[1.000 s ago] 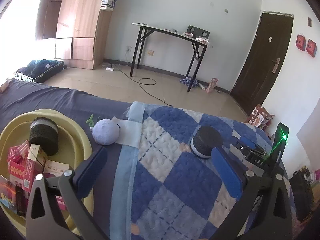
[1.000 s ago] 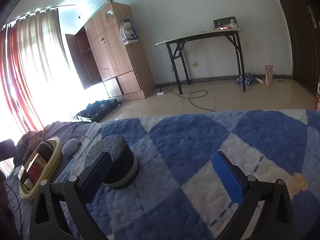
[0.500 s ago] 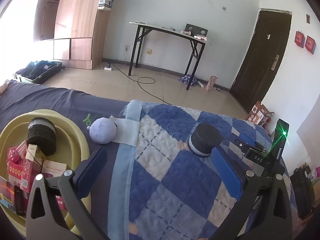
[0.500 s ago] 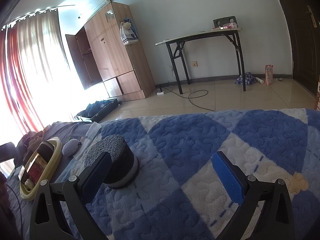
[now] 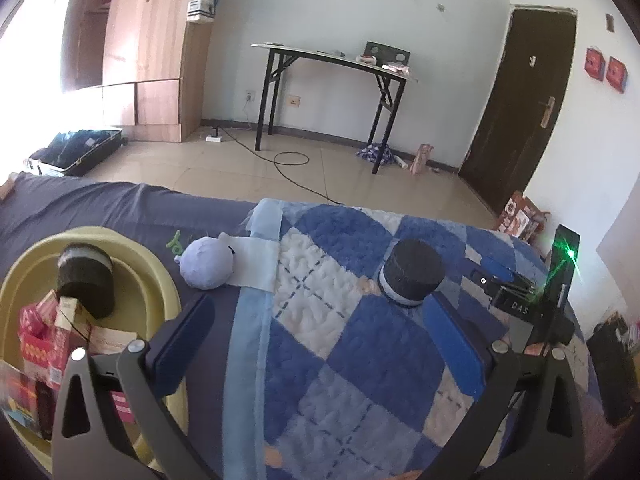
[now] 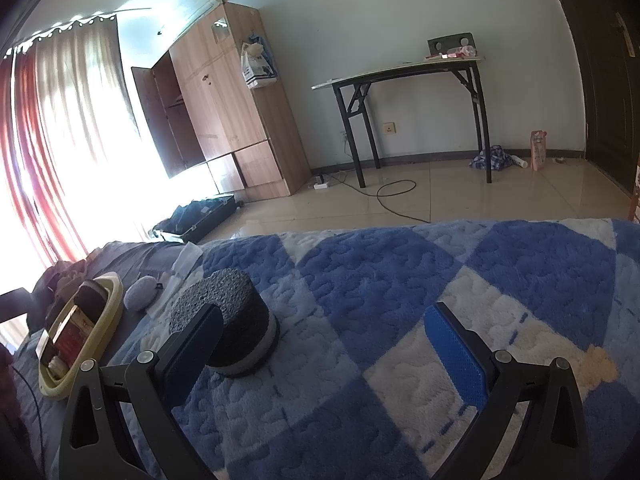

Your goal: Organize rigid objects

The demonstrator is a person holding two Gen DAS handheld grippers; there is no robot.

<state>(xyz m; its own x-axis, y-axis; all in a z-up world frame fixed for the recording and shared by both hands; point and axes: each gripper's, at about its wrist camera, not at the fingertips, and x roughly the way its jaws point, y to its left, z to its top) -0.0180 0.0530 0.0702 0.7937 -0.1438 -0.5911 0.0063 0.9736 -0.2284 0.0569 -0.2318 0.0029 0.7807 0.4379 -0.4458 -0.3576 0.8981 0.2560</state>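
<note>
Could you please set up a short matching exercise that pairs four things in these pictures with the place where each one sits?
Things:
1. dark cylinder with a pale band
2. second dark cylinder
3. lilac plush ball
4. open suitcase

Places:
A. on the tiled floor near the wardrobe
B. inside the yellow basin, beside the red boxes
C. standing on the blue checked blanket
D. on the bed between the basin and the blanket's edge

Pairs: 1-C, 2-B, 3-D, 4-A
</note>
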